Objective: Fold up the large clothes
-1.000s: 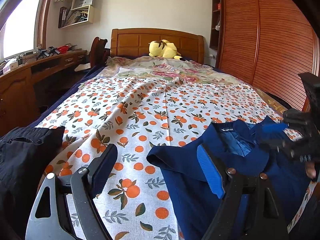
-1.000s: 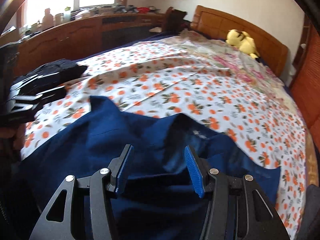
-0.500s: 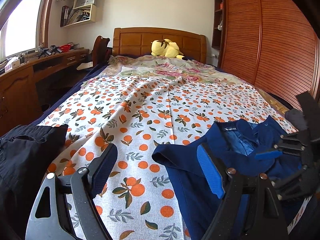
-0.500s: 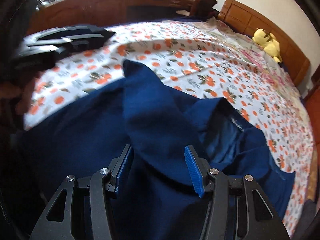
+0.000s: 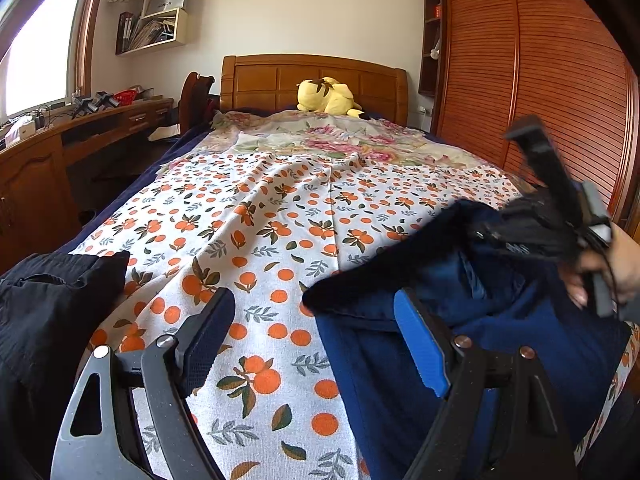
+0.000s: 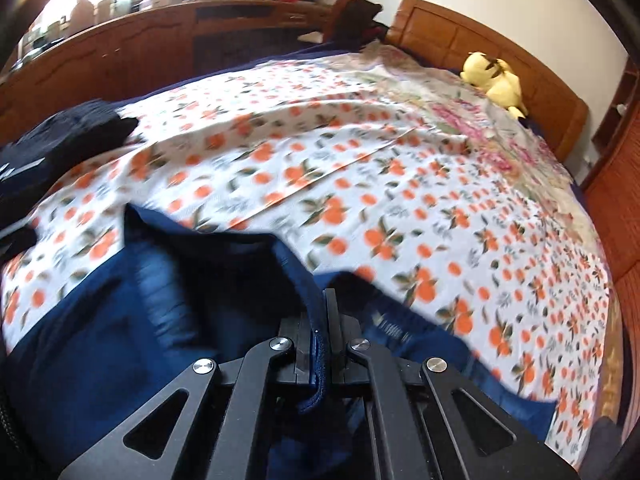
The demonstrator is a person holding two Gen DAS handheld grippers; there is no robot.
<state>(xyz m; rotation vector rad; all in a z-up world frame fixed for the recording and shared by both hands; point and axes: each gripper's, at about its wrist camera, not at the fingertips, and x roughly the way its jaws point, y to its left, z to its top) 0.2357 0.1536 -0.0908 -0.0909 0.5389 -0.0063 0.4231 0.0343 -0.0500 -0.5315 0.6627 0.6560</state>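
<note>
R gripper (image 6: 324, 328) clamped tight on a fold of the navy-blue knit garment (image 6: 132, 320), cloth edge pinched between the closed jaws and trailing back toward the camera. The rest of the garment lay ahead and to the L of the jaws, rumpled, on the white bedsheet printed w/ oranges and leaves (image 6: 320, 152).

L gripper (image 5: 312, 344) stood wide apart, gripping nothing; bare sheet between its fingers, garment's near edge just by its R finger. A black crumpled cloth (image 5: 48, 304) sat off to its L.

Step, as judged: early — a first pick-up of the garment to spread or fold it; no fold visible yet.

Next probably calls for the L gripper to take a matching edge, so the cloth can be pulled flat w/o bunching. Exact part held (collar or hem) couldn't be told.
</note>
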